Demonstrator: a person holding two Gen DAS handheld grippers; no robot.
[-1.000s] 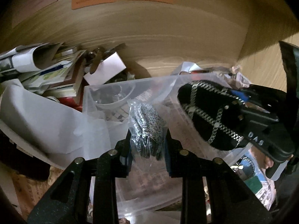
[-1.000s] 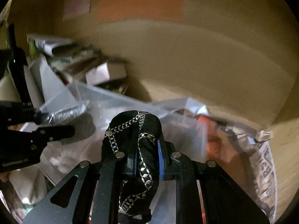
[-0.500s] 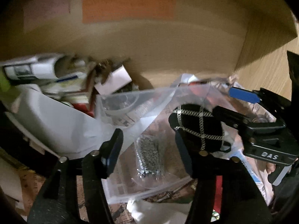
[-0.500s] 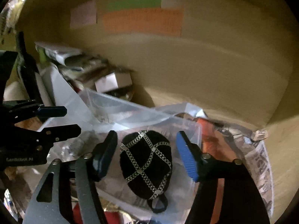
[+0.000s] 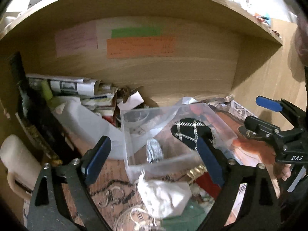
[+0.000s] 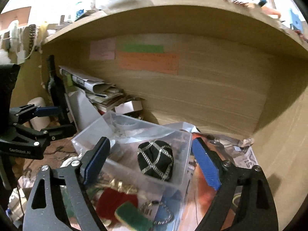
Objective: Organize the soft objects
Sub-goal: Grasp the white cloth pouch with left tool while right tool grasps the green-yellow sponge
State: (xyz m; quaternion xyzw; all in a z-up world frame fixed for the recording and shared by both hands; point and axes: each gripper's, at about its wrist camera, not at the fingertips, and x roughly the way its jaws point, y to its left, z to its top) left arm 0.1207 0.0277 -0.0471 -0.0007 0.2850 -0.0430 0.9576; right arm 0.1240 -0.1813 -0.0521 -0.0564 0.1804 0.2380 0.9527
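Both grippers [image 5: 152,157] [image 6: 152,161] now released

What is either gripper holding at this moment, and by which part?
Nothing. The left gripper and right gripper both have jaws spread wide; the black pouch with silver chain lattice lies loose in the clear plastic box.

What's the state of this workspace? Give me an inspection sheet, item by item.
Surface: wooden shelf, its floor covered with printed papers.
Job's things: black pouch and silver pouch lie inside the clear box; white cloth bag in front of it.
Clutter: paper stack, small white box, green sponge.
Grippers: left gripper open, empty; right gripper open, empty.
Cables: nothing seen.
Surroundings: coloured notes on the back wall.
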